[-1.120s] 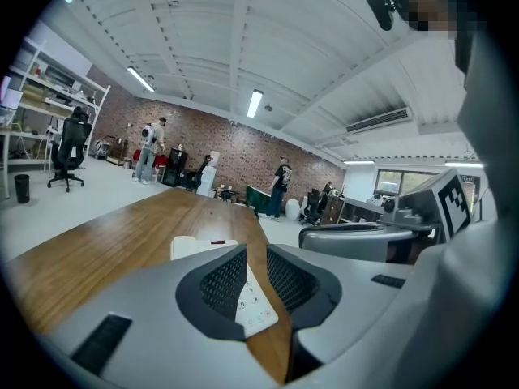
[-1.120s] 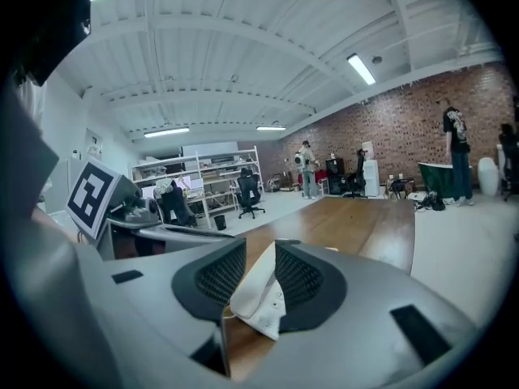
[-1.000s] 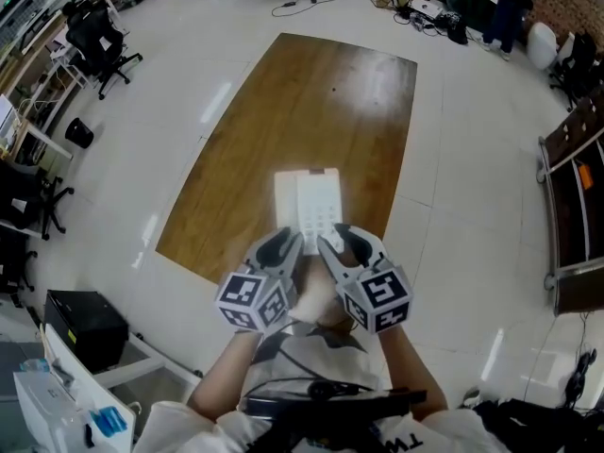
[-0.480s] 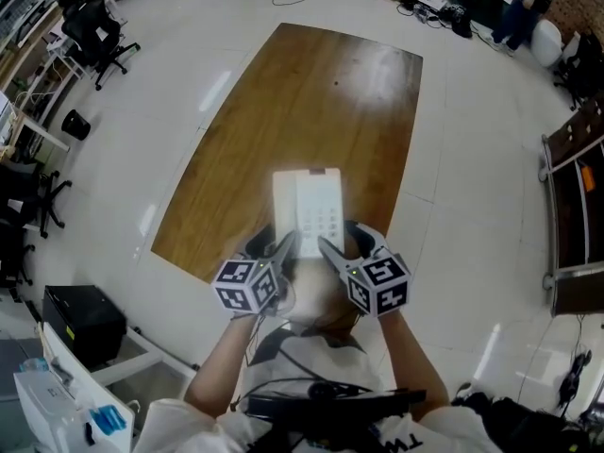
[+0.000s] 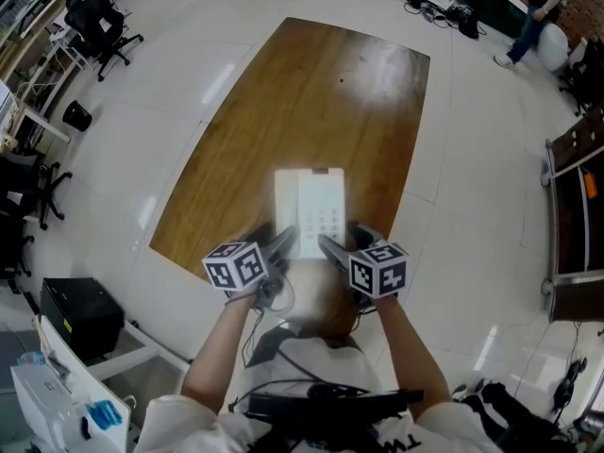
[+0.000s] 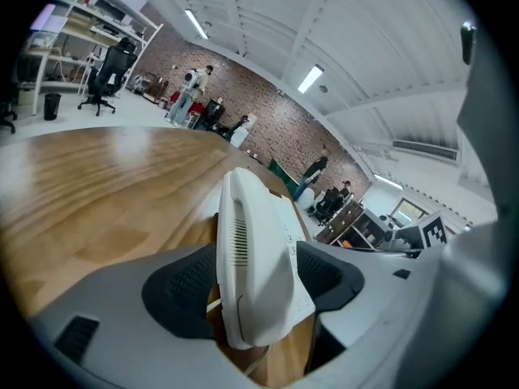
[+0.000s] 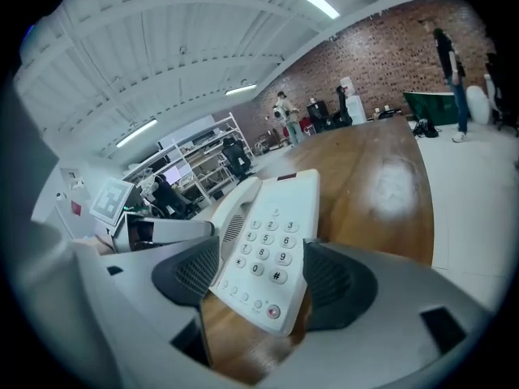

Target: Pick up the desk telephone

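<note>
A white desk telephone [image 5: 310, 208] lies flat near the front edge of the brown wooden table [image 5: 311, 92], handset on its left, keypad on its right. My left gripper [image 5: 280, 245] straddles the near left corner. In the left gripper view the handset side [image 6: 253, 245] stands between the dark pads of the left gripper [image 6: 253, 280]. My right gripper [image 5: 342, 245] straddles the near right corner, and the keypad [image 7: 269, 254] shows between the pads of the right gripper [image 7: 261, 280]. Both pairs of jaws have just been opening, with the phone's near end between them, and I see no firm squeeze.
The table's near edge [image 5: 236, 276] lies just under my hands, with white floor around it. Office chairs [image 5: 94, 28] stand at the far left, a black box [image 5: 80, 321] at the near left, a dark cabinet [image 5: 576, 206] at the right. A person [image 5: 543, 8] stands far off.
Both grippers have sunk toward the table's front edge and spread their jaws. They were above the phone's near end before and now sit around its two near corners.
</note>
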